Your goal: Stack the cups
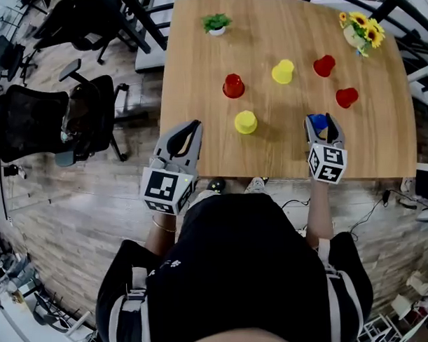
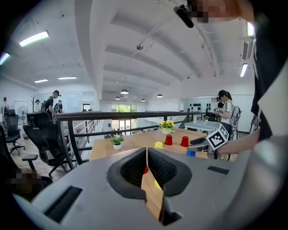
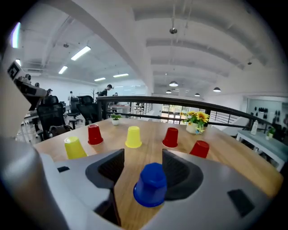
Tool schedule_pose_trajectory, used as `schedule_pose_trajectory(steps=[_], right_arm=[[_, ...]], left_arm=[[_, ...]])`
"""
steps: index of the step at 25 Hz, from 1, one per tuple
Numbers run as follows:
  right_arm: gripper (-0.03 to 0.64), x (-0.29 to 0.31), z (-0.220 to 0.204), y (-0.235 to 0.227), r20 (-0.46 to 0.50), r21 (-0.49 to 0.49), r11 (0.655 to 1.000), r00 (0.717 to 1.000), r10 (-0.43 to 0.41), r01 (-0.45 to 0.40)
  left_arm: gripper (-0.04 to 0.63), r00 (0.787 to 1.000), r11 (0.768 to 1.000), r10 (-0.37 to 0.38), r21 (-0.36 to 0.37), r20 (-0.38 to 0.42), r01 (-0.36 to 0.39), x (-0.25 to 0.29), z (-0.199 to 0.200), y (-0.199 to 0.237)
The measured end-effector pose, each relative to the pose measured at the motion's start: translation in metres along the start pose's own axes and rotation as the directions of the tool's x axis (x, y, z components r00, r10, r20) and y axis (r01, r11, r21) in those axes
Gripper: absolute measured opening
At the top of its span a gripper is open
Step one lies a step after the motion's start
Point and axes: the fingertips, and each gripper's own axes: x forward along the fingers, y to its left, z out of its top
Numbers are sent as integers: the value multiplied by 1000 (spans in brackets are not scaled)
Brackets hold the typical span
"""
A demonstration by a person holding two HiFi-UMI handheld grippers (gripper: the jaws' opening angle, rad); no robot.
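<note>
Several upside-down cups stand on the wooden table [image 1: 197, 76]: a red cup [image 1: 233, 85], a yellow cup [image 1: 283, 72], two more red cups [image 1: 324, 65] [image 1: 347, 97] and a nearer yellow cup [image 1: 246, 121]. My right gripper [image 1: 317, 121] [image 3: 143, 155] is open at the front edge, its jaws on either side of an upside-down blue cup [image 3: 150, 184] [image 1: 320, 129], with a gap on the cup's left. My left gripper [image 1: 190, 127] [image 2: 147, 155] is shut on nothing at the table's front left corner.
A small green plant [image 1: 216, 23] stands at the far edge and a sunflower pot [image 1: 362, 30] at the far right corner. Black office chairs [image 1: 86, 115] stand on the floor to the left. A railing [image 2: 112, 116] runs behind the table.
</note>
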Motion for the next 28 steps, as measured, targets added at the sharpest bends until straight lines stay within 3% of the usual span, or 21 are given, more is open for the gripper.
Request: schedule_pose_trajectory(steps=[7, 18, 28], right_arm=[[264, 5, -28, -19, -64, 10, 1000, 998, -15, 16], [225, 7, -26, -17, -58, 17, 1000, 998, -3, 4], [225, 6, -2, 63, -11, -22, 982, 982, 189, -189]], left_arm=[[21, 1000, 1000, 6, 3, -7, -6, 8, 4, -7], [21, 1000, 1000, 5, 12, 8, -5, 17, 8, -10], [21, 1000, 1000, -4, 13, 12, 3, 20, 12, -10]])
